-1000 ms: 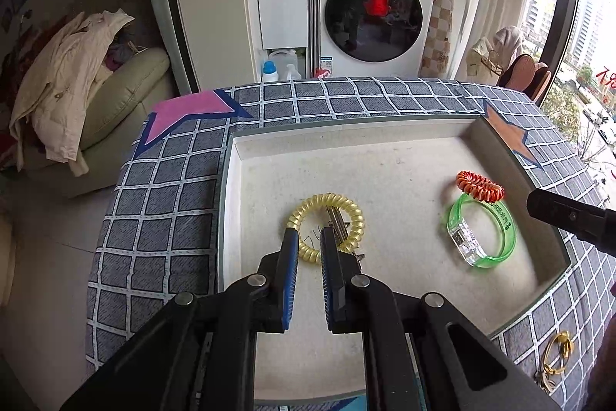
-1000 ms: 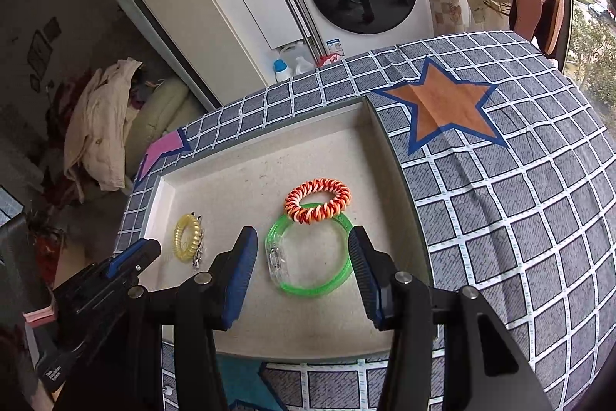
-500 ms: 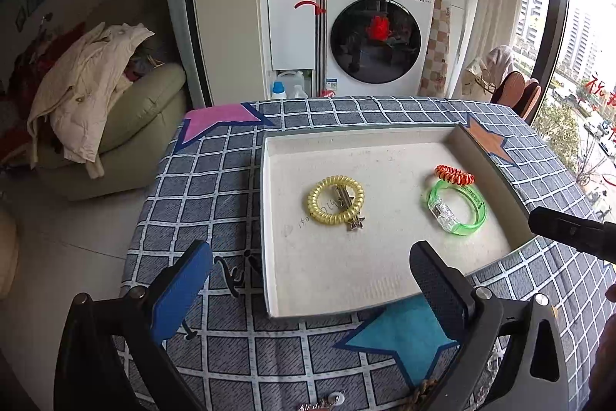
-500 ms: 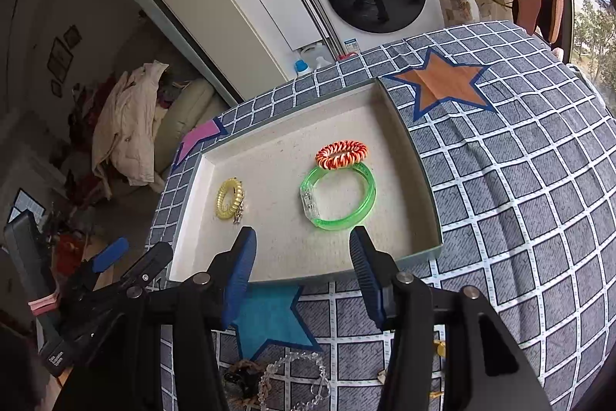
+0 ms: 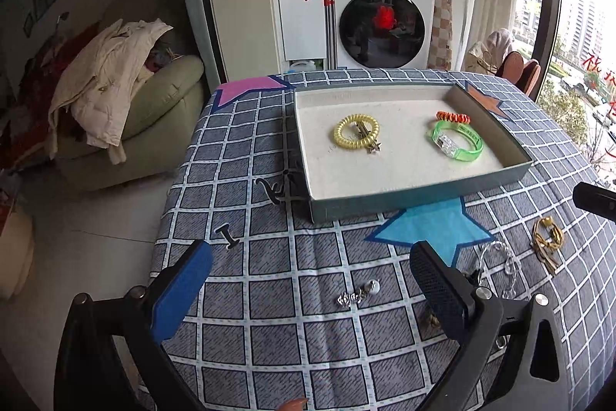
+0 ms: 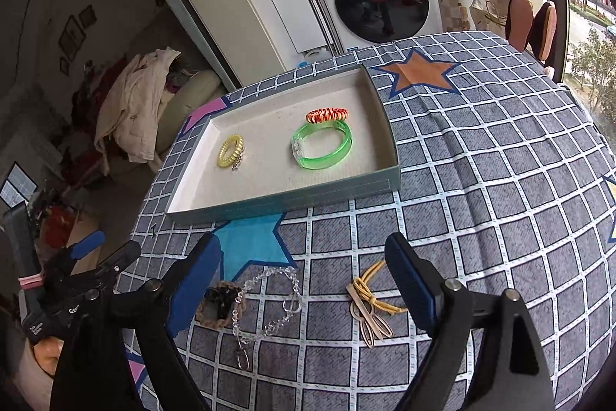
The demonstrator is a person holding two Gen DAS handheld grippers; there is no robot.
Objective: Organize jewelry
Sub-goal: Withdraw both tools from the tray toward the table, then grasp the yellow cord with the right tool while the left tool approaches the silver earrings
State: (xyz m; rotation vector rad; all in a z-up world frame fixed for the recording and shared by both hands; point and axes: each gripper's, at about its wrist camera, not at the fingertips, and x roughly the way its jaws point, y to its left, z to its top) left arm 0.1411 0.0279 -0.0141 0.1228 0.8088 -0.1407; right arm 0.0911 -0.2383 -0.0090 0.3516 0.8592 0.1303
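Both grippers have pulled back from the shallow grey-green tray (image 5: 419, 197), and the left gripper (image 5: 308, 280), clamped narrow over the yellow coil hair tie (image 5: 356, 133) a second ago, now hovers with jaws wide and empty. That suggests a finished drop-off: the yellow tie and the green plastic bangle (image 6: 323, 145) lie in the tray. The right gripper (image 6: 304, 280), jaws also wide, hangs above the clear bead chain (image 6: 269, 299) and tan elastic cords (image 6: 367, 303) near the table's front edge, probably next.
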